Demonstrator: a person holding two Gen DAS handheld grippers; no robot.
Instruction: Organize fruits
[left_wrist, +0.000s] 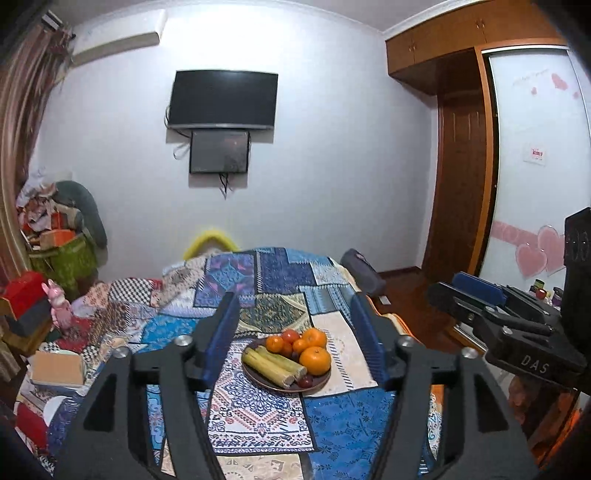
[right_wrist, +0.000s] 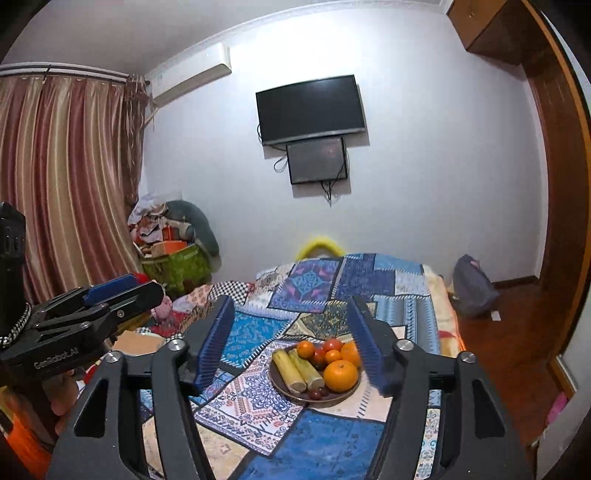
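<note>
A brown plate (left_wrist: 258, 380) (right_wrist: 275, 380) of fruit sits on a patchwork cloth. It holds oranges (left_wrist: 315, 360) (right_wrist: 340, 375), two pale green-yellow sugarcane pieces (left_wrist: 271, 363) (right_wrist: 299, 369), red tomatoes (left_wrist: 290, 335) (right_wrist: 332, 344) and dark grapes (left_wrist: 305, 380) (right_wrist: 317, 393). My left gripper (left_wrist: 295, 332) is open and empty, held above and short of the plate. My right gripper (right_wrist: 291, 332) is open and empty, also short of the plate. Each gripper shows at the edge of the other's view, the right one (left_wrist: 480, 291) and the left one (right_wrist: 122, 286).
The patchwork cloth (left_wrist: 258, 413) (right_wrist: 314, 435) covers a bed or table. A cardboard box (left_wrist: 55, 367) and cluttered toys lie at the left. A green bin (right_wrist: 177, 267) of clutter stands by the curtain. A grey bag (right_wrist: 474, 284) sits on the wooden floor at right.
</note>
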